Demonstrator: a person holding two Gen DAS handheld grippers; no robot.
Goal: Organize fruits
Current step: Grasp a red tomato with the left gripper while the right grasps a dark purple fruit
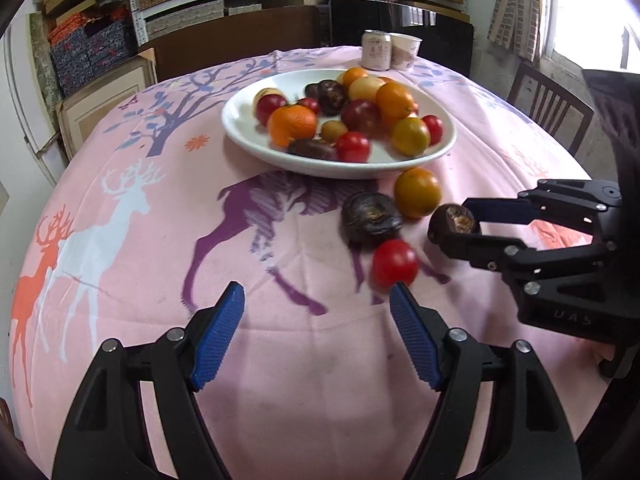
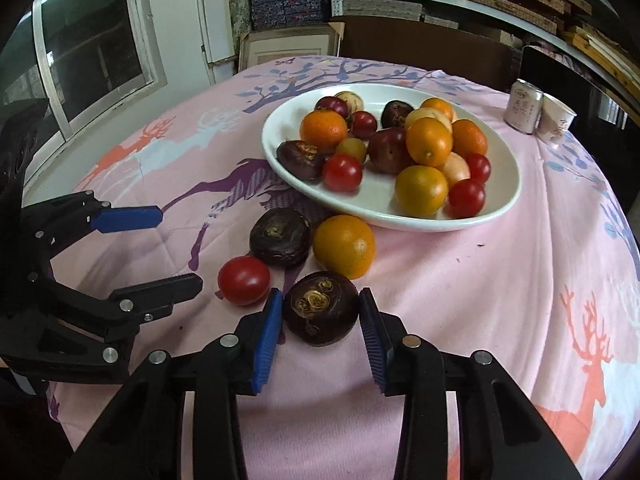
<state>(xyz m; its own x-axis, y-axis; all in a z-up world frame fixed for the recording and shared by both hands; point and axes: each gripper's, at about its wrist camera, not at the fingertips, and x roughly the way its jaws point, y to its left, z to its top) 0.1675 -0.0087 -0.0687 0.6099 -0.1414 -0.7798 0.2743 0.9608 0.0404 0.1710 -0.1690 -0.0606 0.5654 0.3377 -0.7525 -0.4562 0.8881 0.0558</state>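
Four fruits (image 2: 280, 237) lie beside the plate (image 2: 504, 200).

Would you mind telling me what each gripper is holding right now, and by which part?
The right gripper has its jaws closed on the sides of a dark brown round water chestnut on the pink tablecloth. The left gripper holds nothing.

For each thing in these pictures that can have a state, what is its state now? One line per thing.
left gripper: open, empty.
right gripper: closed on a dark brown fruit.
dark brown fruit: between the pads, resting on the tablecloth.
white plate: upright, holding many fruits.
red tomato: loose on the cloth.
orange fruit: loose, beside the plate.
second dark fruit: loose on the cloth.
can: upright.
paper cup: upright.
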